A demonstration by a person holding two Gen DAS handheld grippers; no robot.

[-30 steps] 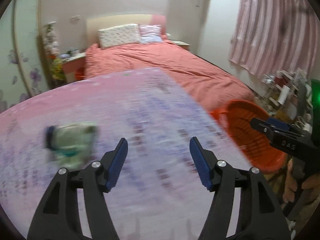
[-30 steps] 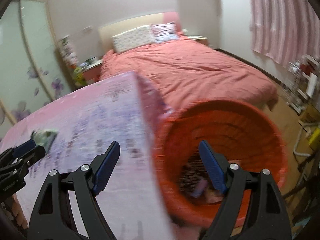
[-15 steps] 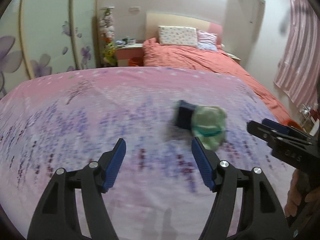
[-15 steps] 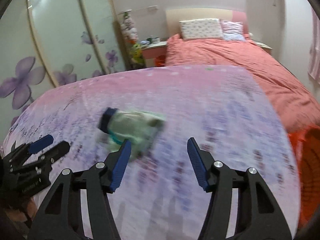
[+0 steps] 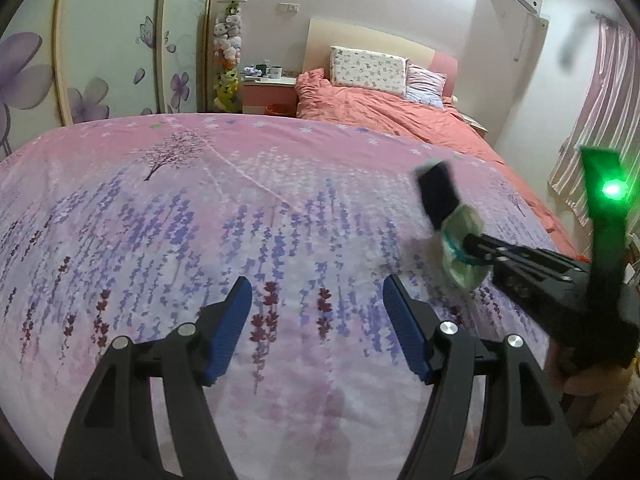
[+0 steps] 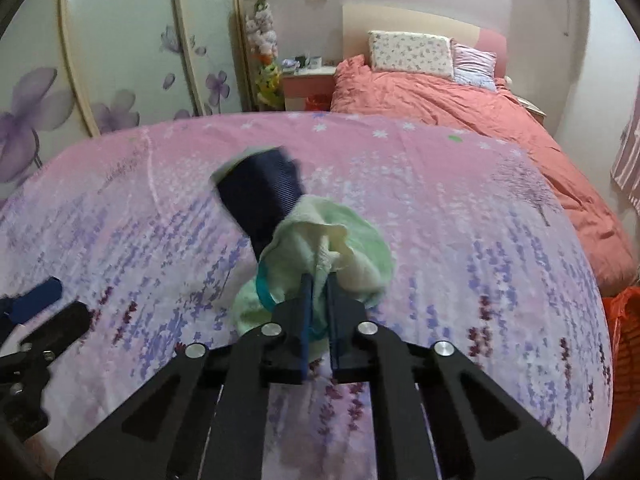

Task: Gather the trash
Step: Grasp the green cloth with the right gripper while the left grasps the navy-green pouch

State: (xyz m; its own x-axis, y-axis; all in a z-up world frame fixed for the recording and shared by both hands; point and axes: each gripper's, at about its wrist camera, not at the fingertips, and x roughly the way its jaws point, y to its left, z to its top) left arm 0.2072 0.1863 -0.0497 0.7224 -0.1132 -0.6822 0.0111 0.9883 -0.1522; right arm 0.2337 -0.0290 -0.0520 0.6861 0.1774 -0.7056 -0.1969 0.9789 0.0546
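Observation:
A crumpled pale green cloth bundle point(image 6: 344, 248) with a teal band and a dark navy ribbed end point(image 6: 260, 196) lies on the pink lavender-print sheet point(image 6: 460, 216). My right gripper point(image 6: 318, 280) is shut on the green part, and folds of cloth bulge out above its pads. From the left wrist view, the bundle point(image 5: 460, 240) hangs at the tip of the right gripper point(image 5: 474, 242), its navy end point(image 5: 438, 196) sticking up. To the left of the bundle, my left gripper point(image 5: 316, 288) stands open just above the sheet with nothing between its fingers.
An orange basket point(image 6: 624, 340) shows at the right edge, below the sheet's side. Behind are a bed with a red cover point(image 5: 400, 112) and pillows, a pink nightstand point(image 5: 270, 92), and floral wardrobe doors point(image 5: 100, 60). Striped curtains point(image 5: 600, 120) hang at the right.
Both views swung left, away from the orange basket and across the sheet. The right gripper went from wide open to shut on the green bundle. The left gripper stayed open.

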